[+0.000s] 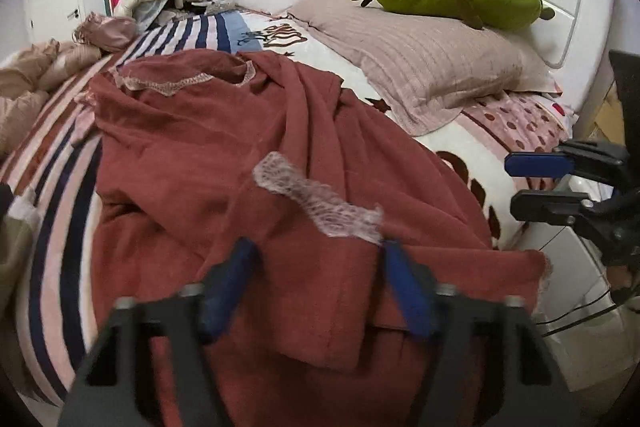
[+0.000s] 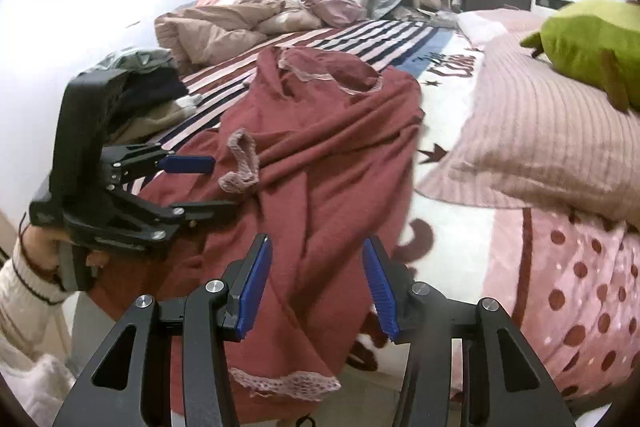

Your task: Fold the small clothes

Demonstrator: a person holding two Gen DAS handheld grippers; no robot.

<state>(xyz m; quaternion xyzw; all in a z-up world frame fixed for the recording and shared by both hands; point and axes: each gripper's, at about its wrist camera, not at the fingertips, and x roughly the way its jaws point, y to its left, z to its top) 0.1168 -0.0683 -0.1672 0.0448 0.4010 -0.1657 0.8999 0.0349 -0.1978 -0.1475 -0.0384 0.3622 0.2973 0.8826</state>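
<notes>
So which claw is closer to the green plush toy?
Right. The right claw hangs over the red garment's pillow-side edge; the left claw is farther from the green plush toy.

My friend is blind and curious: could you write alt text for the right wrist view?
A rumpled dark red garment with pale lace trim lies spread on a striped bedspread, its hem hanging over the bed's edge. The right gripper hovers open just above it, and the left gripper, held in a hand, is open at the garment's left side. A pink pillow lies to the right.

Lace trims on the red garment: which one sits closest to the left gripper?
The loose lace strip mid-garment, just ahead of the left gripper; the lace neckline lies at the red garment's far end.
</notes>
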